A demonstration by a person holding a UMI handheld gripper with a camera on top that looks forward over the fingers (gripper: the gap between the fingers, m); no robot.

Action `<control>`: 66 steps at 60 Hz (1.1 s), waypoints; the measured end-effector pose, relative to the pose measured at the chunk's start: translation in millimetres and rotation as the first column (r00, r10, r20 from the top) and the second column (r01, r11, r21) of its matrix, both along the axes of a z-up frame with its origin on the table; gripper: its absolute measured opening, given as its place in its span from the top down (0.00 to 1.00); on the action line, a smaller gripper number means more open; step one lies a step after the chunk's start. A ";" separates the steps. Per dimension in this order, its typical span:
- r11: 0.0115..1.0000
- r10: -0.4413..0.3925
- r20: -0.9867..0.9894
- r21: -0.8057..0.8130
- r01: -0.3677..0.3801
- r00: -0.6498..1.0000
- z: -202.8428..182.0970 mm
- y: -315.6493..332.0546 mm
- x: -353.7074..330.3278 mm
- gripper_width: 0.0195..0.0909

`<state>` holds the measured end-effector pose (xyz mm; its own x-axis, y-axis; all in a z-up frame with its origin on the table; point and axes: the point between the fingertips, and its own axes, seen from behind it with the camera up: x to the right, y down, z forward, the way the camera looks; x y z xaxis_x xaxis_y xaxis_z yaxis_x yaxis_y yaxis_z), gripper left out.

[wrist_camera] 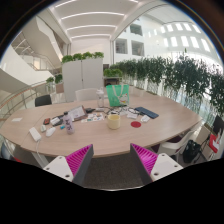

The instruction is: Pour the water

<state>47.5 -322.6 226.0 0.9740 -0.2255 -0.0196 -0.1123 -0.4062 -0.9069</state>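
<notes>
Approach phase, nothing grasped yet. Gripper point(111, 160) is held up and back from the worktop point(150, 122), jaws wide apart with only bare space between the pink pads point(78, 160).

Where the task things are: my best guess for the water vessel is the green jug-like item point(118, 95) standing toward the far side of the worktop, beyond the fingers and roughly in line with them. A small yellowish cup point(114, 121) sits just in front of it, nearer us, which could be the receiver. Both are well apart from the gripper.

Next move, as I read it: close in across the worktop toward the green item, line the jaws up on either side of its body or handle, then clamp. The clutter point(60, 122) to the cup's side needs clearance on the way in.

Hard to make out:
- whether the green item is really a jug, or has a handle
- whether it holds any water
- whether the cup is empty
- the clutter items are too small to identify
- a dark flat thing point(146, 112) beside the cup, unclear what

Chairs point(172, 142) ring the near edge, partly cut off.
</notes>
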 end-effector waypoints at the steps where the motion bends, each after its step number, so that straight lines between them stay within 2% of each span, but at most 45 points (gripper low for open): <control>1: 1.000 0.000 0.006 0.002 0.000 1.000 0.3 1.0 1.4 0.11; 5: 1.000 -0.013 0.026 0.010 0.012 1.000 1.1 5.0 10.9 0.11; 6: 1.000 -0.017 0.028 0.010 0.017 0.999 4.4 3.3 -12.5 0.11; 16: 1.000 -0.011 0.013 0.026 0.011 1.000 -6.6 25.8 -29.4 0.11; 21: 0.999 0.011 0.000 0.045 -0.011 1.000 -22.5 48.5 -44.8 0.11; 26: 0.996 0.066 -0.008 0.066 -0.065 0.998 -42.3 78.2 -70.9 0.11; 33: 0.976 0.189 -0.043 0.117 -0.183 0.981 -76.2 143.4 -130.0 0.11; 43: 0.944 0.300 -0.027 0.153 -0.293 0.954 -111.3 261.4 -198.9 0.11; 56: 0.907 0.378 0.016 0.193 -0.373 0.926 -121.7 393.3 -254.7 0.11; 66: 0.900 0.379 0.066 0.208 -0.384 0.923 -143.0 460.2 -261.2 0.14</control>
